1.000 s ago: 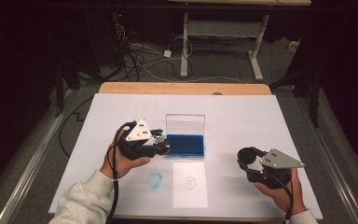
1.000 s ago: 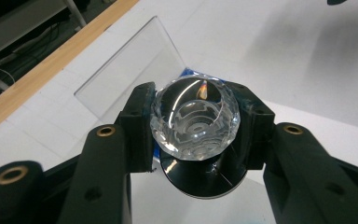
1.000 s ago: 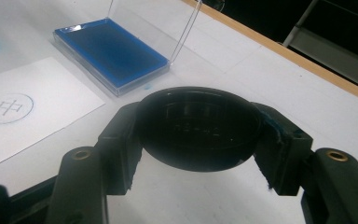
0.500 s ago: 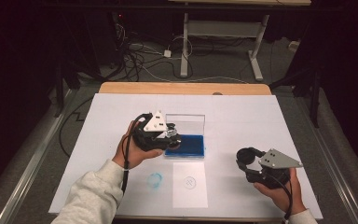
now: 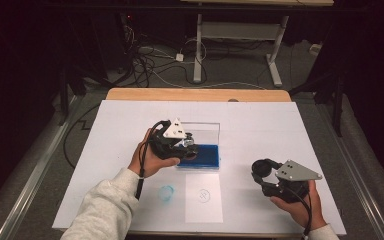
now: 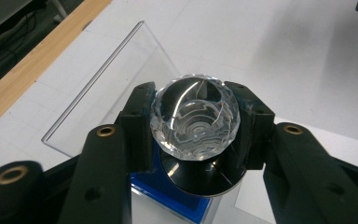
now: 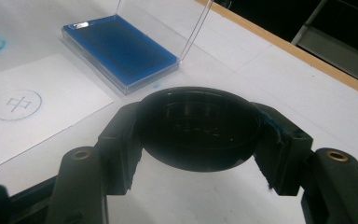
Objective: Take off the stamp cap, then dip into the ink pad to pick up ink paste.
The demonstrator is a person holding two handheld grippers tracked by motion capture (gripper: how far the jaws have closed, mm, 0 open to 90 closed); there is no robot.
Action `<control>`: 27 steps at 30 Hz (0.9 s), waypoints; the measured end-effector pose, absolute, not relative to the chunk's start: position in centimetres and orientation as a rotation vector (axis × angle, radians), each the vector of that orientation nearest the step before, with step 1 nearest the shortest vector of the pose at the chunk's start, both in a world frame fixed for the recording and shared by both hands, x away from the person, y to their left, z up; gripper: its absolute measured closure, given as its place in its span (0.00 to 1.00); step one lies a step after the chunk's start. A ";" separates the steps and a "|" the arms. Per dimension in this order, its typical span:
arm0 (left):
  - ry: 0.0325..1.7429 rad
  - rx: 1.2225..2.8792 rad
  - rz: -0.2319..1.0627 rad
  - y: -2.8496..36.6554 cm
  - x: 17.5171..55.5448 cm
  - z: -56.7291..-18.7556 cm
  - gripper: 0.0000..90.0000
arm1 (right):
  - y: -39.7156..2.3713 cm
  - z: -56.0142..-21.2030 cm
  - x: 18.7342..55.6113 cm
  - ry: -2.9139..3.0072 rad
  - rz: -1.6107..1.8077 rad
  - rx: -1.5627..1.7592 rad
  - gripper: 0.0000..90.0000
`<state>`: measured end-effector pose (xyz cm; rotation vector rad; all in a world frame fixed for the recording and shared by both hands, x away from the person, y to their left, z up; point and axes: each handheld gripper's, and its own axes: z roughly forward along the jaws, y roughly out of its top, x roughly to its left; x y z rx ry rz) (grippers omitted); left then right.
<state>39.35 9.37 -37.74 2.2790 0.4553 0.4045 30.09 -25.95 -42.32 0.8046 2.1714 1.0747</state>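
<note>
Left gripper [image 5: 189, 148], jaws pinching the crystal stamp [image 6: 196, 120], hovers over the blue ink pad [image 5: 206, 156] while right gripper [image 5: 261, 172] clamps the black cap [image 7: 200, 128]; next, press down to ink it.

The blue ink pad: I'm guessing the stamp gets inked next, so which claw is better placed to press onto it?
Left. The left claw grips the crystal-topped stamp right above the blue ink pad. The right claw holds a black cap off to the side.
</note>
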 end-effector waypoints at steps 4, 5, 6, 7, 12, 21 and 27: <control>0.468 2.278 0.399 9.2 39.5 -38.0 0.61 | -25.8 -42.4 30.0 2.178 1.070 0.796 0.43; 0.466 2.280 0.397 9.2 39.6 -38.0 0.61 | -25.8 -42.3 30.0 2.177 1.070 0.794 0.43; 0.465 2.281 0.397 9.1 39.6 -38.1 0.61 | -25.8 -42.3 30.0 2.177 1.073 0.791 0.43; 0.464 2.285 0.396 9.1 39.7 -38.1 0.61 | -25.8 -42.3 30.0 2.176 1.074 0.791 0.43; 0.466 2.281 0.387 8.9 39.9 -38.3 0.61 | -25.8 -42.3 30.0 2.177 1.077 0.791 0.43; 0.447 2.306 0.374 8.6 40.0 -38.5 0.61 | -25.7 -42.4 29.9 2.193 1.065 0.780 0.43; 0.443 2.323 0.372 8.3 40.1 -38.7 0.61 | -25.6 -42.4 29.8 2.197 1.063 0.771 0.43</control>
